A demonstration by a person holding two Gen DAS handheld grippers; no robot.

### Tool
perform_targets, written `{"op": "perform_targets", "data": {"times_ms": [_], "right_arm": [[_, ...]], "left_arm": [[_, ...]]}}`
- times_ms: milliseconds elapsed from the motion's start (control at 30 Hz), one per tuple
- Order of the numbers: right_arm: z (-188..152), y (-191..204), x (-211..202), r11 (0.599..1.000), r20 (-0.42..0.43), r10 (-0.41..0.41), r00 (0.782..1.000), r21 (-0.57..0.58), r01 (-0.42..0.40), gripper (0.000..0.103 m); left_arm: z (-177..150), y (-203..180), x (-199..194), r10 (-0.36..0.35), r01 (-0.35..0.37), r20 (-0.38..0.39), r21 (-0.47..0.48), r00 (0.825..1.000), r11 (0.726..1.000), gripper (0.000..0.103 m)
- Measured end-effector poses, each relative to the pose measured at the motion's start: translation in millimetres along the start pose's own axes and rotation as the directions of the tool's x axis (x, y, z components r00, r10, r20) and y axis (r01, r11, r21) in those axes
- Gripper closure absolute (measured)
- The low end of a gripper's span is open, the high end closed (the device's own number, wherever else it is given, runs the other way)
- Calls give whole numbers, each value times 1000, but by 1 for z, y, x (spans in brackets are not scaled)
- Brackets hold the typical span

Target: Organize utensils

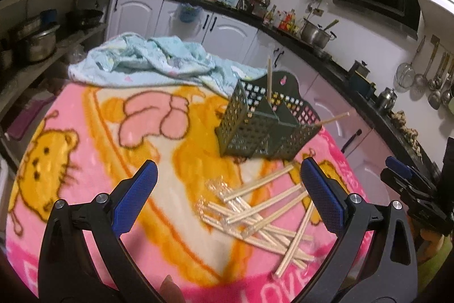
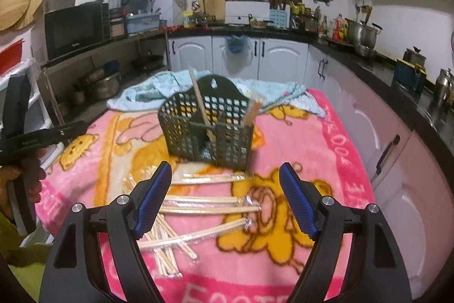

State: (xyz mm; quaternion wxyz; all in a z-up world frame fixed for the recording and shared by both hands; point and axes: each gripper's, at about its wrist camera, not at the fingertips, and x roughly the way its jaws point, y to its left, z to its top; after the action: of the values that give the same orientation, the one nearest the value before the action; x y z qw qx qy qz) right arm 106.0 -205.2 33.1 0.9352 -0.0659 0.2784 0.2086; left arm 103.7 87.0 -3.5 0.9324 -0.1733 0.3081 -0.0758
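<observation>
Loose chopsticks [image 2: 198,208], many in clear wrappers, lie in a crossed heap on the pink cartoon blanket [image 1: 85,115]; the exact count is hard to make out, since sticks overlap and several run under the right gripper's near finger. In the right wrist view most lie with long axes roughly across the picture; a lower bundle fans toward the bottom edge. Just behind the heap stands a dark perforated holder [image 2: 208,129] with compartments: 1 chopstick [image 2: 200,101] leans upright in it, tilted left, another pokes out at its right side. In the left wrist view the holder appears tilted. A crumpled pale blue cloth [image 1: 147,58] lies behind it. Left gripper [image 1: 227,183]: jaws wide apart, empty, above the blanket left of the heap. Right gripper [image 2: 227,189]: jaws wide apart, empty, over the heap. What lies under the blanket is hidden.
</observation>
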Motion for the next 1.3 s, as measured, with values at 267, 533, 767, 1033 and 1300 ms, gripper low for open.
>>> {"op": "perform_targets", "data": {"times_ms": [267,533,767,1033,1300], "right_arm": [[-22,-11,11,999,-62,-29,998,31,31,27],[-46,-20,30,997,-156,-40,987,64,50,27],[-59,-22,49,994,-216,-19,976,99,42,29],[-67,-24,73,991,-274,18,962,131,18,38],[-71,-30,97,983,-329,49,943,182,12,45]], "left_arm": [[-22,2,14,-23,23,-81,-8,996,1000,10],[-43,3,30,-64,60,-164,-29,984,998,21],[-55,3,45,-90,83,-221,-41,971,996,40],[-65,10,57,-124,106,-264,-82,957,991,56],[-67,15,68,-149,121,-282,-114,948,986,64]]}}
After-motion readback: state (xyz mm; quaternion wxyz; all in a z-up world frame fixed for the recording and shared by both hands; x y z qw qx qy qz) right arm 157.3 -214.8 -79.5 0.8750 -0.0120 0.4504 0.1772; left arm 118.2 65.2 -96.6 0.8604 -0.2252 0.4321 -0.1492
